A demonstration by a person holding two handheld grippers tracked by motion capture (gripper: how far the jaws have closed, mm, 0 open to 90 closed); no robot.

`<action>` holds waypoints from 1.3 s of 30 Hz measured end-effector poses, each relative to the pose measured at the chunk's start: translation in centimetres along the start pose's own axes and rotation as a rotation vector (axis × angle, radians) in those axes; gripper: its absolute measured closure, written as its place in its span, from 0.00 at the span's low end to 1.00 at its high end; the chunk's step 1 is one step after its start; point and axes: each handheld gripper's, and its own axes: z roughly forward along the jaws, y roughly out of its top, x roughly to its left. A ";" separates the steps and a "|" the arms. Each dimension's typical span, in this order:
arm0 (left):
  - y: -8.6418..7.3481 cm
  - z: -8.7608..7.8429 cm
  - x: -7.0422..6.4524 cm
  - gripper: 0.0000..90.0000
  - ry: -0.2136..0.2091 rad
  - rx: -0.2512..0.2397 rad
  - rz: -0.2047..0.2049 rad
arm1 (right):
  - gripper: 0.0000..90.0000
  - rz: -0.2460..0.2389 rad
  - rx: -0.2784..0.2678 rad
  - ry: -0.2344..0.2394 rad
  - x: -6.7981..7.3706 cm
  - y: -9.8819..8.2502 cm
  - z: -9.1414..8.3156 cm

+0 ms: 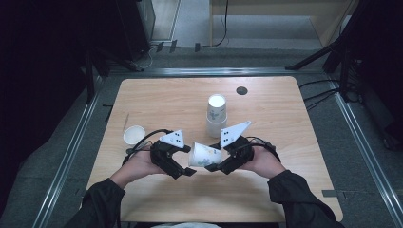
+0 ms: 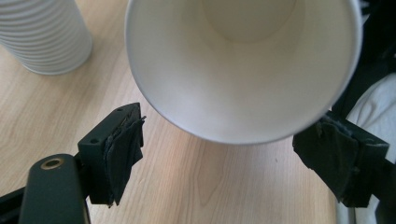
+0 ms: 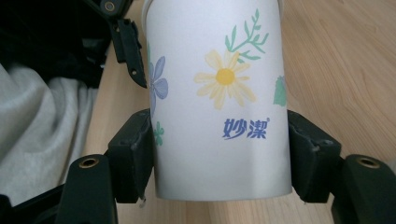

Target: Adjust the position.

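This looks like a test room or lab, not a home. A small wooden table stands alone inside metal rails on a grey floor. Dark curtains hang around it, black stand legs sit behind, and cables lie across the floor
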 end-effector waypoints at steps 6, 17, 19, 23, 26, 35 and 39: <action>0.0 -0.8 -0.3 0.19 -0.003 -0.083 -0.017 | 0.37 0.003 -0.020 0.031 0.0 0.5 0.3; 0.3 -0.9 -0.8 0.19 -0.029 -0.152 -0.023 | 0.37 0.000 -0.031 0.067 0.3 0.8 0.8; 0.2 -0.9 -0.7 0.19 -0.027 -0.152 -0.025 | 0.37 -0.003 -0.030 0.065 0.3 0.8 0.9; 0.2 -0.9 -0.8 0.23 -0.028 -0.161 -0.024 | 0.37 -0.007 -0.029 0.073 0.3 0.9 1.0; 0.2 -0.9 -0.8 0.25 -0.034 -0.157 -0.022 | 0.38 -0.006 -0.025 0.072 0.4 0.9 1.0; 0.3 -1.1 -0.7 0.27 -0.016 -0.110 -0.014 | 0.24 0.039 -0.028 0.079 0.2 0.7 1.2; 0.3 -1.1 -0.5 0.27 0.003 -0.075 -0.011 | 0.24 0.039 -0.004 0.044 0.1 0.4 1.2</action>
